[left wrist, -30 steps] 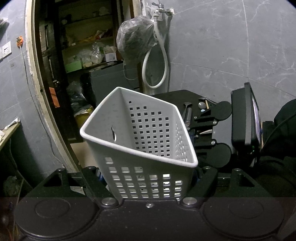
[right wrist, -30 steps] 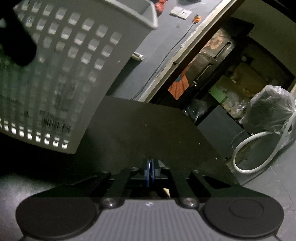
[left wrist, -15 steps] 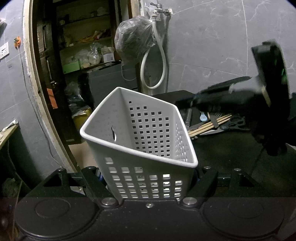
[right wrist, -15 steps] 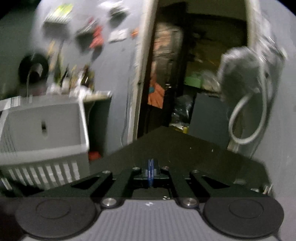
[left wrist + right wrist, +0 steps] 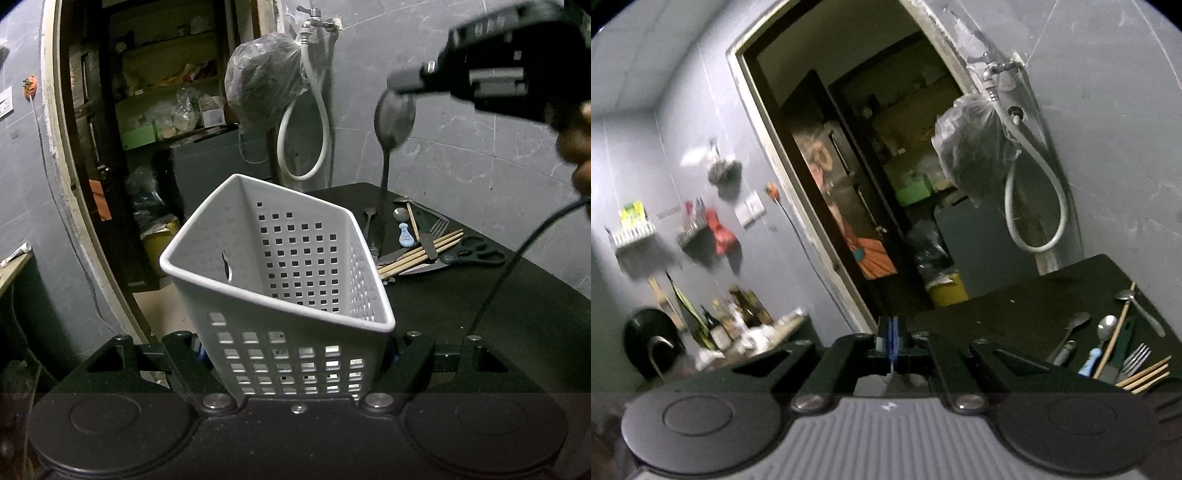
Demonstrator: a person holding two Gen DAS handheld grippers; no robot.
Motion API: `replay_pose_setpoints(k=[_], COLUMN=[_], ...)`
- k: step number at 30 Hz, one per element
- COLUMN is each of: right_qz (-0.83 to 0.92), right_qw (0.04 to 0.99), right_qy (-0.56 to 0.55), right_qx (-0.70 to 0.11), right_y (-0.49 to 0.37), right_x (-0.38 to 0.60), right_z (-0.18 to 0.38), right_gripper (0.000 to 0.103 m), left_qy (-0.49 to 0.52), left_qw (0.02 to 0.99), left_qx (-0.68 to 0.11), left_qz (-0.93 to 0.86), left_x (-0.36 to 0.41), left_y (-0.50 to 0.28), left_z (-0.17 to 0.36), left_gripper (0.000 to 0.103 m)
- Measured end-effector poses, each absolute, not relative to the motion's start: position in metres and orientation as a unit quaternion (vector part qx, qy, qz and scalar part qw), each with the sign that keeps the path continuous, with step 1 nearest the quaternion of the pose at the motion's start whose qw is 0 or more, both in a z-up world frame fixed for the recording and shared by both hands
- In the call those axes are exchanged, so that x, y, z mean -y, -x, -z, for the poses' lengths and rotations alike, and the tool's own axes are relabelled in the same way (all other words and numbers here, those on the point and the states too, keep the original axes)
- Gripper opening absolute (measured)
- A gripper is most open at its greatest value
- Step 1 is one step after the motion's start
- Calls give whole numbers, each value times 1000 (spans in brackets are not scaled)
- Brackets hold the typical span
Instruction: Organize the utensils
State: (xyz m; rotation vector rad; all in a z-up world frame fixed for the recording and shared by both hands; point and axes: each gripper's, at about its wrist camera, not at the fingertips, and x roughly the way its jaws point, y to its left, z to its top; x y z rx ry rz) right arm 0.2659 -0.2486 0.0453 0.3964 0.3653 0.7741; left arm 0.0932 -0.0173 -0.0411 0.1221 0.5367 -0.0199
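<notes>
Left gripper point(image 5: 299, 363) clamps the white basket point(image 5: 280, 280); right gripper point(image 5: 402, 79) carries a spoon point(image 5: 393, 122).

Left jaws are set wide against the tilted basket's lower walls. Right jaws are pressed together on the spoon's bowl end, handle hanging down above the bench point(image 5: 517, 314). Remaining utensils lie on the bench behind the basket: chopsticks point(image 5: 421, 253), fork point(image 5: 439, 225), scissors point(image 5: 469, 253), blue spoon point(image 5: 405, 234).
</notes>
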Motion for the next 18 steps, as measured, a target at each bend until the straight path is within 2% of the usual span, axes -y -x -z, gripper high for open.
replay_pose_setpoints(k=[9, 18], right_qz=[-458, -490], right_qw=[829, 793], right_qy=[-275, -303], right_qx=[-170, -197], right_y=[-271, -282], right_x=[249, 235], right_z=[-87, -87], right_gripper=[1, 2], left_qy=[-62, -63], left_qw=[962, 962], left_qx=[-264, -264], left_qz=[15, 17], left_x=[14, 16], left_y=[-92, -94], left_z=[41, 41], left_gripper=[79, 79])
